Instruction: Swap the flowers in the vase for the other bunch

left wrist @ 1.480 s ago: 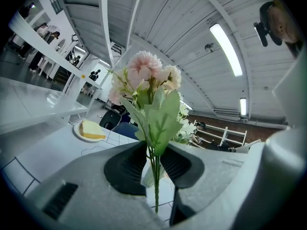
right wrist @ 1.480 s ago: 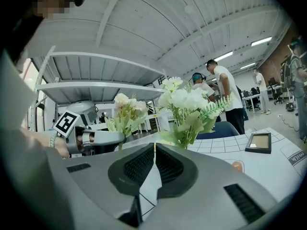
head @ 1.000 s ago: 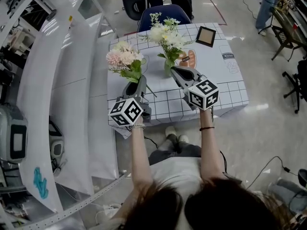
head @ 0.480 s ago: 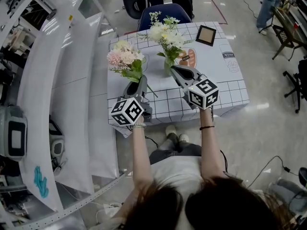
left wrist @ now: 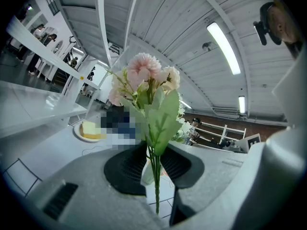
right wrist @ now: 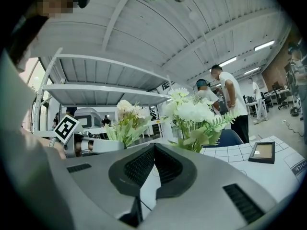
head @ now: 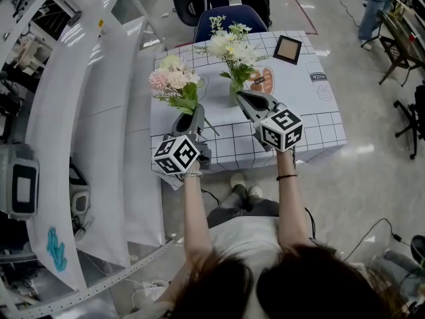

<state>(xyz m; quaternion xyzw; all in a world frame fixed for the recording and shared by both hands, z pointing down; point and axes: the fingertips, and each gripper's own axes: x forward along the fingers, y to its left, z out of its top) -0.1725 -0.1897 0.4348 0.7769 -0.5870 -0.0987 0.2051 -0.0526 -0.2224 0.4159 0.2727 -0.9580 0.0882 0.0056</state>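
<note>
My left gripper (head: 189, 113) is shut on the thin green stems of a pink flower bunch (head: 174, 85) and holds it upright above the table's left part; in the left gripper view the stems (left wrist: 155, 176) run between the black pads with the pink blooms (left wrist: 144, 75) above. A white and cream bunch (head: 229, 46) stands in a greenish glass vase (head: 232, 90) at mid table. My right gripper (head: 241, 98) is shut and empty, its tip right beside the vase. The right gripper view shows the white bunch (right wrist: 192, 114) just beyond the closed jaws.
A white tablecloth with a black grid (head: 312, 128) covers the table. A dark picture frame (head: 287, 49) lies at the far right, and a plate with bread (head: 260, 80) sits right of the vase. A blue chair (head: 226, 17) stands behind; white shelving (head: 86, 111) runs along the left.
</note>
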